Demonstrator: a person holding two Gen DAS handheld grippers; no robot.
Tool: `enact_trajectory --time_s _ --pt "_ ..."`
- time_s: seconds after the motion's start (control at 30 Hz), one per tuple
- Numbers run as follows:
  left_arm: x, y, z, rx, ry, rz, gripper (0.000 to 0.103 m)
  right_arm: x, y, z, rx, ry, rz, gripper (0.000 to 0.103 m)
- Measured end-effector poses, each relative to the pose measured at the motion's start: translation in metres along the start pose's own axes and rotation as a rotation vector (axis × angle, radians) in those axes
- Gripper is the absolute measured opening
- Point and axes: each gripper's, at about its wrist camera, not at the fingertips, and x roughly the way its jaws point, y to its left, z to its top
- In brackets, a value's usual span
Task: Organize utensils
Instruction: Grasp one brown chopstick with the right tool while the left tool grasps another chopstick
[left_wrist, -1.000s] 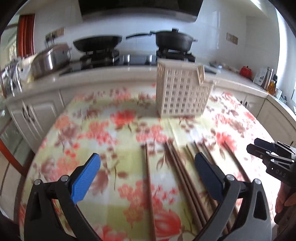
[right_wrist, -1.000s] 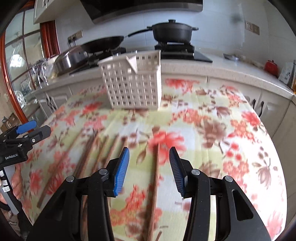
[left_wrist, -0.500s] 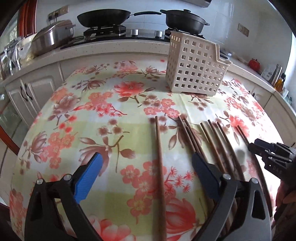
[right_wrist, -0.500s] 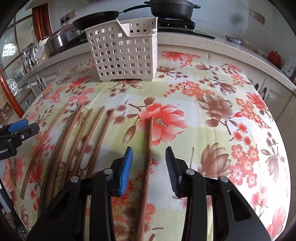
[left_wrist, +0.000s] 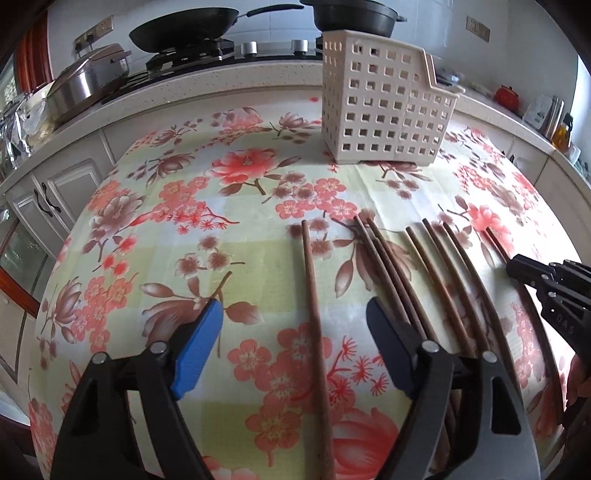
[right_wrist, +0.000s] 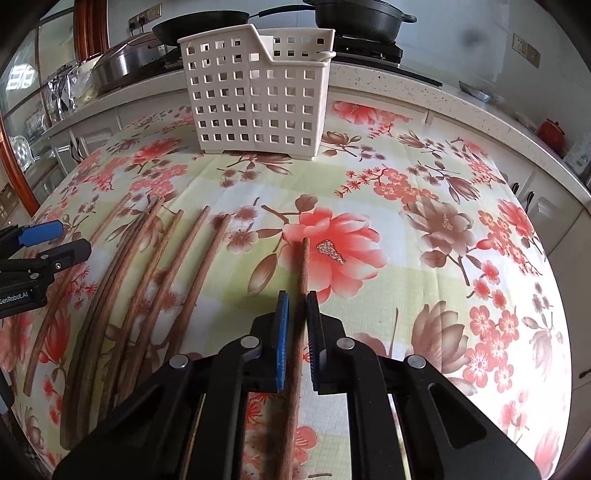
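Chopsticks, brown and wooden, spread side by side across floral tablecloth (right_wrist: 424, 177), tips toward perforated cream utensil basket (right_wrist: 258, 96) standing upright at the far edge, well apart from them. Right gripper (right_wrist: 295, 325) closed around lone chopstick (right_wrist: 301, 295), lying just right of the main cluster (right_wrist: 147, 280), blue pads pressed to either side of the shaft. Left gripper (left_wrist: 295, 332) spread wide, straddling leftmost chopstick (left_wrist: 314, 314) without touching, remaining sticks (left_wrist: 424, 277) fanned to its right. Stove with frying pan (left_wrist: 184, 29) and black pot (right_wrist: 358, 14) on counter behind.
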Motion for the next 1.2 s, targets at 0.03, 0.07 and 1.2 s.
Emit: enact_trajectory --time_s 0.03,0.07,1.2 --pt "0.001 -0.001 0.000 0.005 0.004 -0.004 0.071 -0.001 -0.001 -0.001 0.005 0.001 0.000 0.009" --pt "0.002 -0.002 0.001 0.014 0.008 -0.009 0.069 -0.001 -0.002 -0.001 0.006 0.001 -0.001 0.009" --pt "-0.001 -0.018 0.008 0.076 -0.021 -0.061 0.006 -0.020 -0.003 -0.004 0.024 -0.065 0.056 0.007"
